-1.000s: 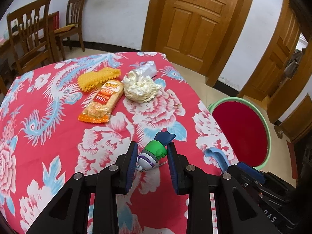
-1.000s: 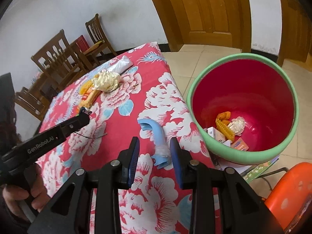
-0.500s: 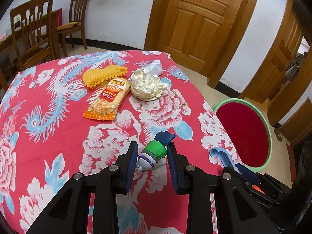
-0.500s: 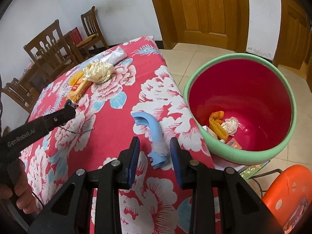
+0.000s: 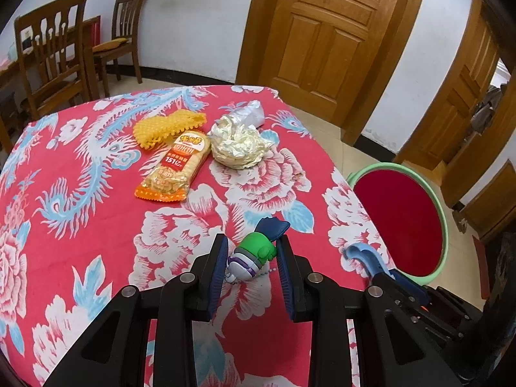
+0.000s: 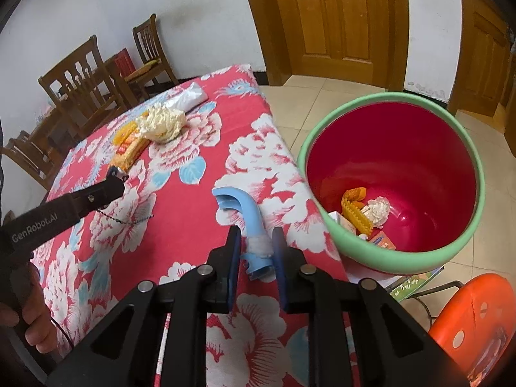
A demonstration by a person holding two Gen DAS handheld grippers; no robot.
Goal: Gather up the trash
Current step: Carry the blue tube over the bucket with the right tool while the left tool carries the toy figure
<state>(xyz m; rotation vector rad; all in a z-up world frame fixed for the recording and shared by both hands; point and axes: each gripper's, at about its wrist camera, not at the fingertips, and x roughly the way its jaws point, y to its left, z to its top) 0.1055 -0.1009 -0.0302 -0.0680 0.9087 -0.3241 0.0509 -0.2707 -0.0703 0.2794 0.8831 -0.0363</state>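
"GenRobot.AI" lettering on left hand-held gripper [image 6: 109, 183]

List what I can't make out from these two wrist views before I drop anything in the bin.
- Left wrist view: bottom of the red bin with green rim is hidden by its near wall; the trash inside shows only in the right view.
- Left wrist view: right gripper is cut off by the frame edge, so its grip on the light-blue curved plastic piece is unclear.
- Right wrist view: left gripper shows side-on; the green-and-purple toy keychain is hidden.

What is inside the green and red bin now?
Inside the bin, at its bottom: a yellow ridged wrapper, a crumpled white wad and small cartons. The near wall hides whatever lies below them.
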